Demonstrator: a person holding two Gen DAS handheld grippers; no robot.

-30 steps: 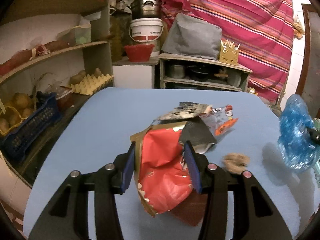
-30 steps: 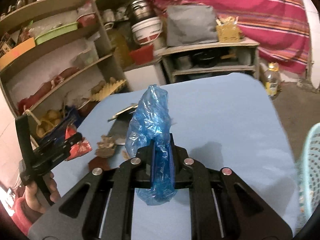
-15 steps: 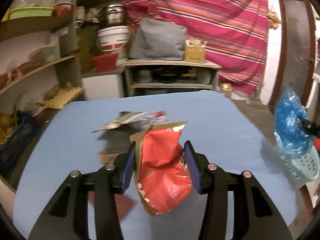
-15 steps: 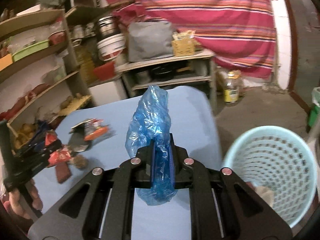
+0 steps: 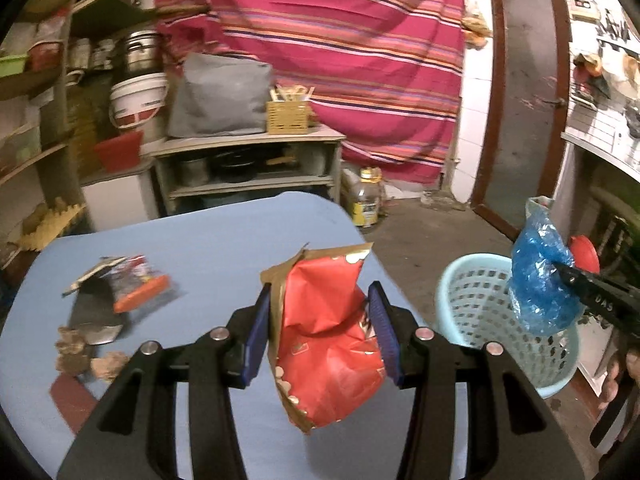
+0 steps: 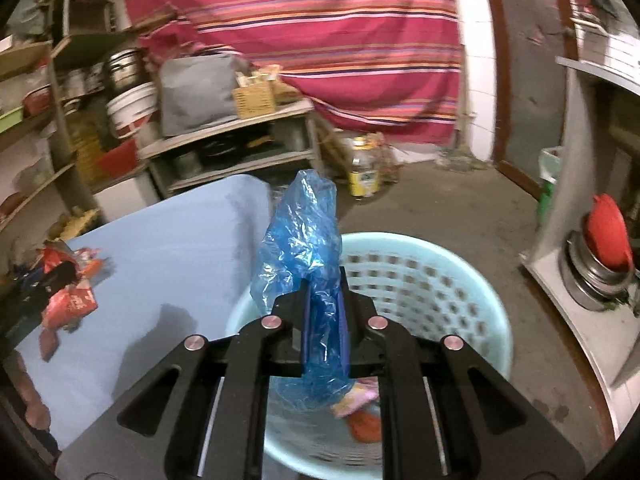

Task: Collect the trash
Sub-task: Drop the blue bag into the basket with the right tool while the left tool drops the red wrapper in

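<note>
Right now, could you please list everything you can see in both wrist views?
red snack bag: one, red with gold edge, clamped in the left gripper above the table edge
blue plastic bag: one, crumpled, pinched in the right gripper over the basket
basket: one, pale blue, perforated, on the floor beside the table, some trash inside
table: one, light blue top
loose wrappers: a few, dark, silver and orange, on the table's left part
brown scraps: a few, near the wrappers
striped cloth: one, red, hanging behind
bucket: one, white, on the shelves
bottle: one, yellow label, on the floor
left gripper: black, blue fingers
right gripper: black, blue fingers
</note>
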